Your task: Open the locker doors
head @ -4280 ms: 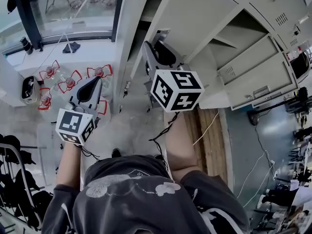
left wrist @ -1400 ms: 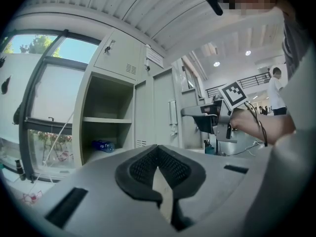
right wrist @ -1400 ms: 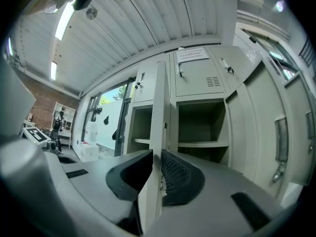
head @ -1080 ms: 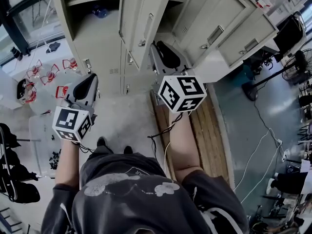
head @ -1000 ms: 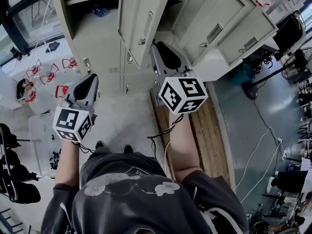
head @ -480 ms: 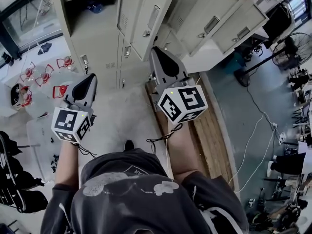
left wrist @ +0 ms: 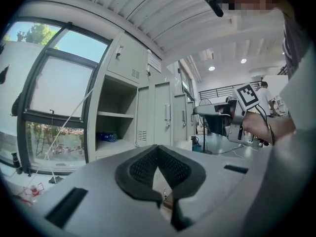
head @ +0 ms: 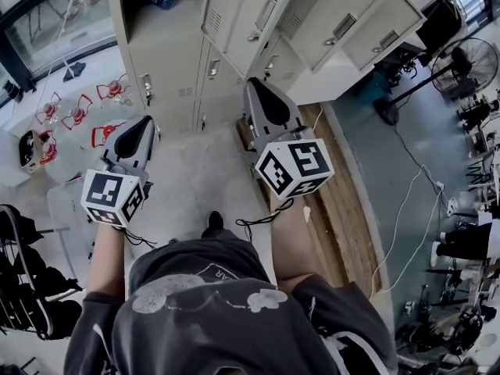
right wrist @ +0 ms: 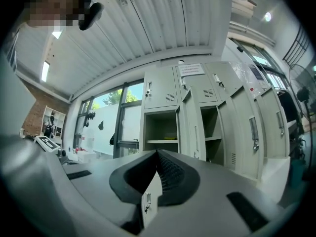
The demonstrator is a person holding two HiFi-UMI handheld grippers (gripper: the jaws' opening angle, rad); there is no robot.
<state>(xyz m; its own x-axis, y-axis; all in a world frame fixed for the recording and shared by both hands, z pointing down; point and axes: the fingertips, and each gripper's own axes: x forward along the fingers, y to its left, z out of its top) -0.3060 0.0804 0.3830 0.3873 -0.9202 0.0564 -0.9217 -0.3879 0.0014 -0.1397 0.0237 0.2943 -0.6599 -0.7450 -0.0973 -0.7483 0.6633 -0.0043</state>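
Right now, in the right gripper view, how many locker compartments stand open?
2: one compartment left of the swung-out door, a second compartment right of it. Lower ones may be hidden behind the right gripper.

The left forearm (head: 107, 250) and right forearm (head: 287, 237) stretch forward side by side, bare. The left gripper (head: 145, 123) points level, jaws closed together with nothing between them. The right gripper (head: 253, 86), reaching slightly further forward, is likewise closed and empty.
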